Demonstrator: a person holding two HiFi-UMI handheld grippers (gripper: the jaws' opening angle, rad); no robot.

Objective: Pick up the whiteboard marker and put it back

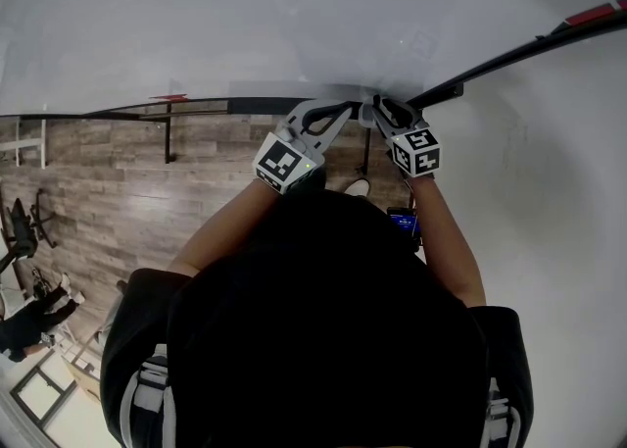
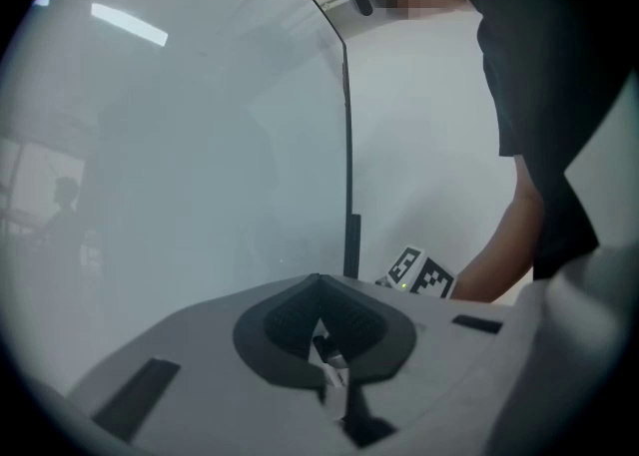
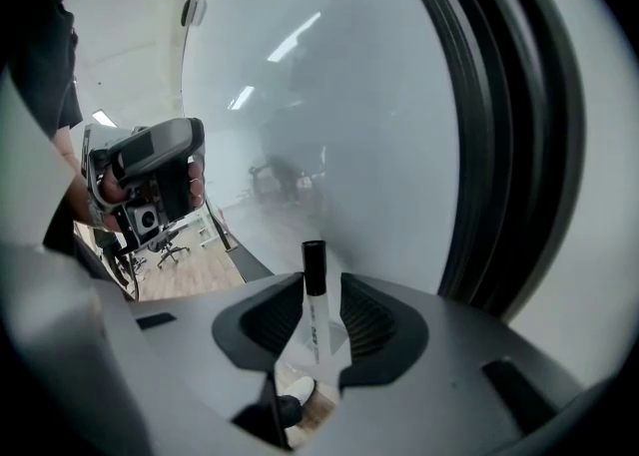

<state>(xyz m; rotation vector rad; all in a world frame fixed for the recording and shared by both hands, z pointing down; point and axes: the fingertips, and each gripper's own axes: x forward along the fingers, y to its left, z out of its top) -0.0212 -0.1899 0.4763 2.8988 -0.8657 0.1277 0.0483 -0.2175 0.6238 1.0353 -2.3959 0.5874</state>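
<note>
The whiteboard marker (image 3: 313, 306), white with a black cap, stands between the pads of my right gripper (image 3: 319, 280). Its cap points at the whiteboard (image 3: 329, 95). The jaws are open, and a gap shows between the marker and the right-hand pad. In the head view my right gripper (image 1: 377, 108) and left gripper (image 1: 339, 115) meet tip to tip at the whiteboard's lower edge (image 1: 196, 107); the marker cannot be made out there. My left gripper (image 2: 319, 282) is shut with nothing in it, facing the whiteboard (image 2: 200, 145).
A thick black frame (image 3: 519, 95) borders the board on the right. A black rail (image 1: 509, 56) runs up to a red item (image 1: 594, 15); another red item (image 1: 168, 97) lies left. Wooden floor (image 1: 118, 191) is below, with a person and a chair far left.
</note>
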